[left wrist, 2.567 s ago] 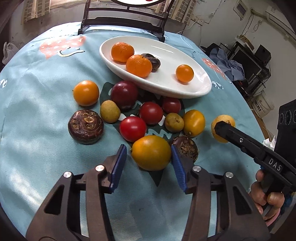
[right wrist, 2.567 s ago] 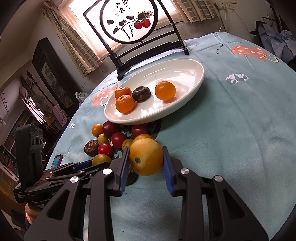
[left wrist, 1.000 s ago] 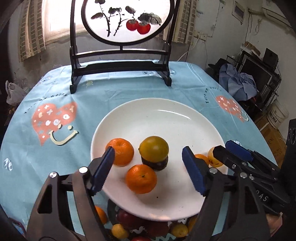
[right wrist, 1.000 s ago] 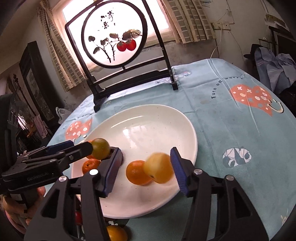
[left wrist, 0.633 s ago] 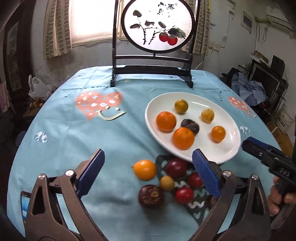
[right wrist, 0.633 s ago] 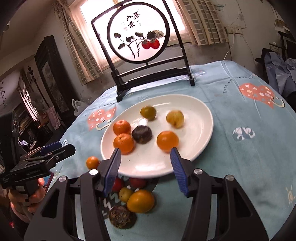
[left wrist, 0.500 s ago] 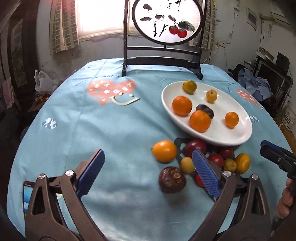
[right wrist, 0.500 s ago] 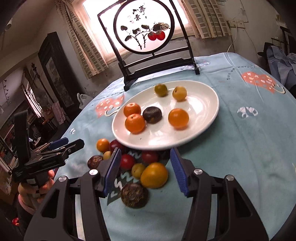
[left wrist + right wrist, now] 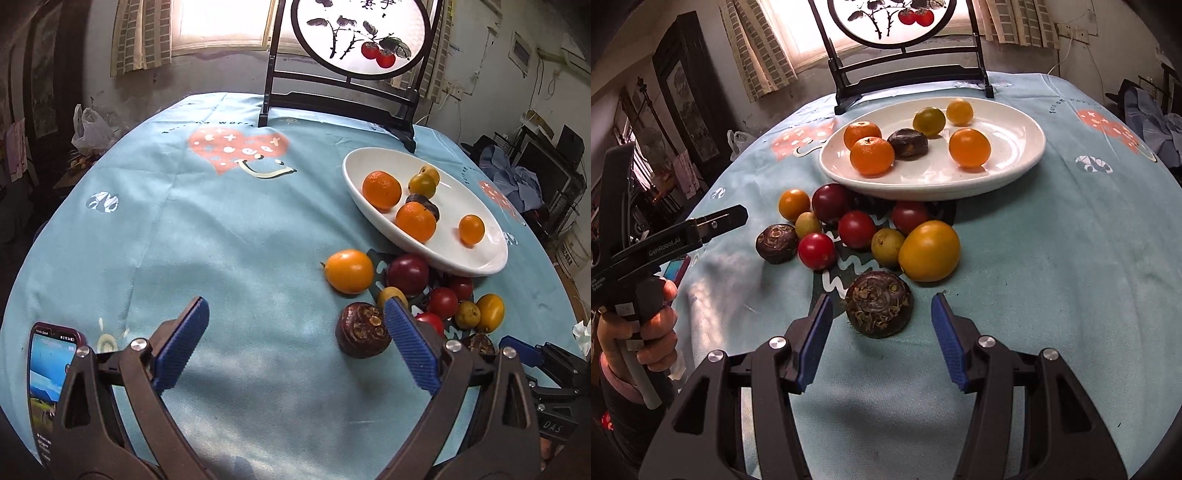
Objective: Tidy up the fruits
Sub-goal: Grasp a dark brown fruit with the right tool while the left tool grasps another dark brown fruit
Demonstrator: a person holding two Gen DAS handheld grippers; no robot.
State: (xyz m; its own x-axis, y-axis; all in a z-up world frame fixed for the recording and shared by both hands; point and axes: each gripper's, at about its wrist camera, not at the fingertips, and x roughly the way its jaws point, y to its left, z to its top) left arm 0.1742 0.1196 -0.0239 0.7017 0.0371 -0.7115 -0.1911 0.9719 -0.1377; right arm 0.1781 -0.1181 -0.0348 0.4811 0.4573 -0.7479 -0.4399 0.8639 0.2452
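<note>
**Six fruits on the plate, the rest loose on the desk**

Six fruits lay in the white oval ceramic plate (image 9: pixel 1015 177) near the far edge of the desk: two ribbed orange mandarins (image 9: pixel 871 155), a dark brown wrinkled fruit (image 9: pixel 908 143), a smooth orange fruit (image 9: pixel 969 147) and two small yellow-green ones (image 9: pixel 929 120). Just in front of the plate sat a loose cluster of red, purple, yellow and brown fruits. The right tool (image 9: pixel 882 339) stood empty with its blue pads apart, a dark brown round fruit (image 9: pixel 879 308) lying between their tips, untouched. The left tool (image 9: pixel 295 343) was spread wide and empty over the blue tablecloth (image 9: pixel 221 221); a smartphone (image 9: pixel 48 384) lay at the near left edge.
</note>
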